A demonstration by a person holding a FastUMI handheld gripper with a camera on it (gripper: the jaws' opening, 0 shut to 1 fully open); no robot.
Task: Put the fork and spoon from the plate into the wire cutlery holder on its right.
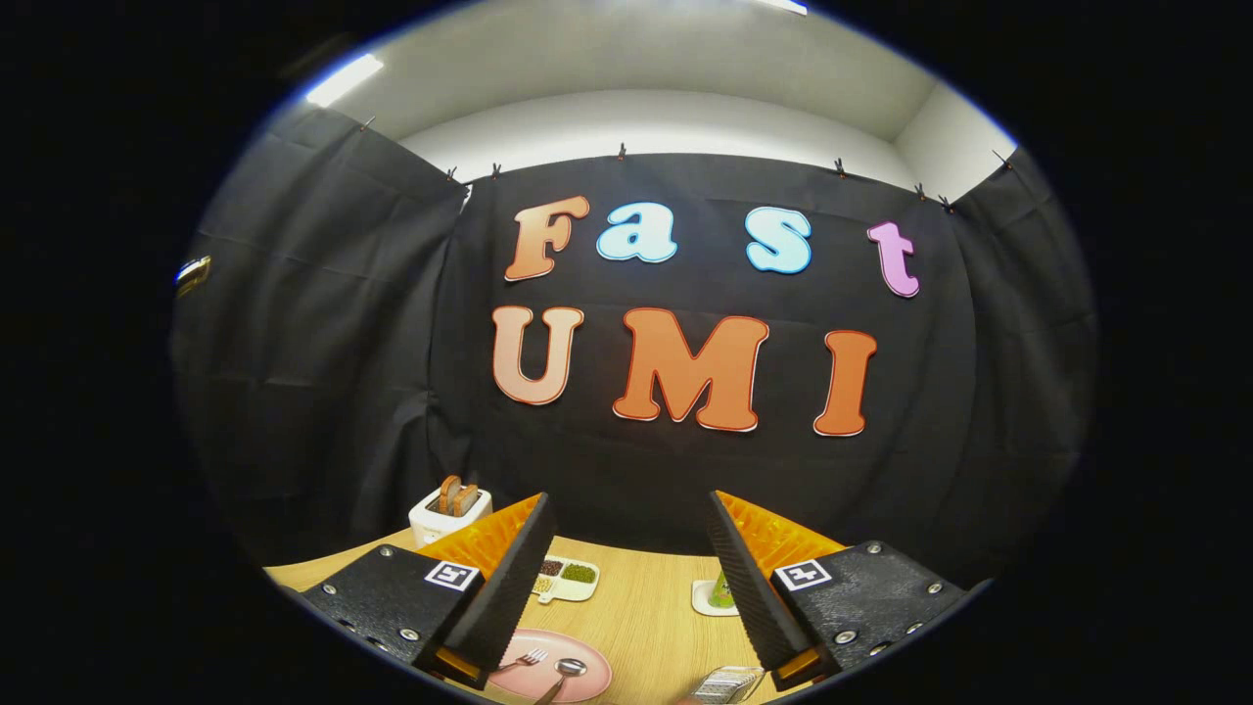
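Fork (529, 658), spoon (565, 672) on plate (587, 650); tongs (626, 548) spread, nothing gripped.

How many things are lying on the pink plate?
2. A fork and a spoon lie side by side on the pink plate, between the open jaws of the gripper. The plate's near edge is cut off, so more could hide there.
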